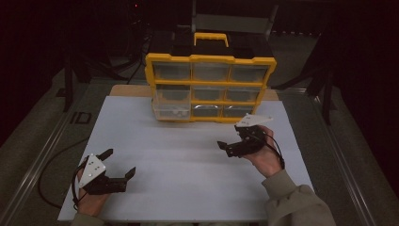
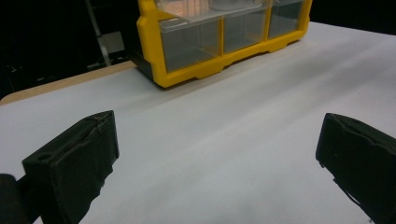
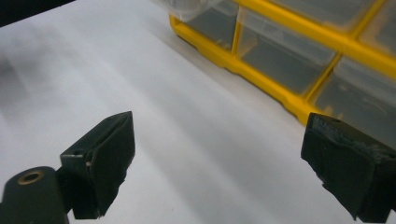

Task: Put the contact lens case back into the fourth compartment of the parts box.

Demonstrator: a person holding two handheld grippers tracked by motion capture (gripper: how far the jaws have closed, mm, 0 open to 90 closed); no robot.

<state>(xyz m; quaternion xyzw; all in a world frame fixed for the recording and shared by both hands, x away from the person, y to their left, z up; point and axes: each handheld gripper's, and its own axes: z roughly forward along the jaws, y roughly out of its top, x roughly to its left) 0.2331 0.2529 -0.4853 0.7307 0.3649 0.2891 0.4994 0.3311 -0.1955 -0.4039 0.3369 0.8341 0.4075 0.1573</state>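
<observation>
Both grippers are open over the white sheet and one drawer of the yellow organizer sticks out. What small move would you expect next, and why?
Probably the right gripper eases forward toward the pulled-out drawer at the lower left of the yellow organizer. Its jaws are spread and empty, and it sits nearer the organizer than the left gripper, which holds nothing either.
</observation>
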